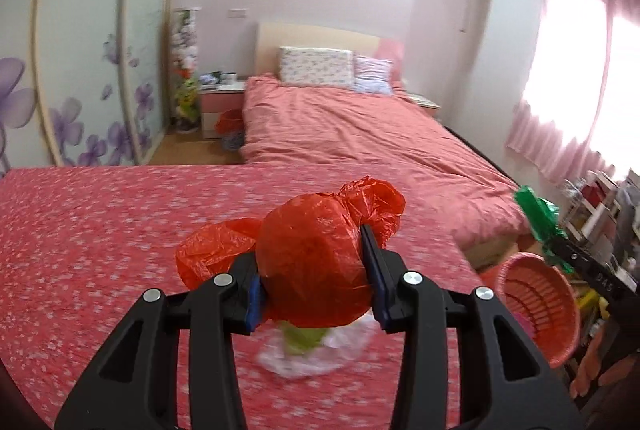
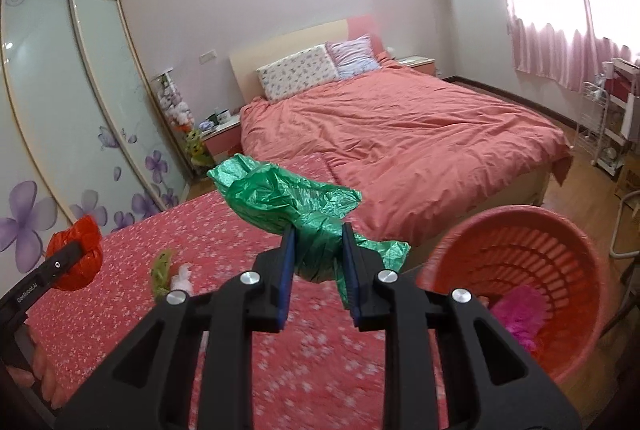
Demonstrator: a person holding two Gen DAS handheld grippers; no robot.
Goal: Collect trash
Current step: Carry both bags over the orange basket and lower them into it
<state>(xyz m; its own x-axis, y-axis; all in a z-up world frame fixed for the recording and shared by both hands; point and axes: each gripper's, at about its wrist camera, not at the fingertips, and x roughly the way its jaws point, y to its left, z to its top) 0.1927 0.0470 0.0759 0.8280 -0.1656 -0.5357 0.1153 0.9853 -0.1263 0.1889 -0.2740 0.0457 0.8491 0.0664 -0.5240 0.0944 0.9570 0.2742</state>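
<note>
My left gripper is shut on a knotted red plastic bag, held above the red flowered tablecloth. The same red bag shows at the left of the right wrist view. My right gripper is shut on a crumpled green plastic bag, lifted over the table near an orange-red slatted trash basket. A pink scrap lies inside that basket. On the cloth below lie a green wrapper and a white crumpled piece. In the left wrist view the green bag sits above the basket.
A bed with a pink duvet fills the room beyond the table. A wardrobe with flowered sliding doors stands at left, a nightstand beside it. Shelves with clutter stand at right under pink curtains.
</note>
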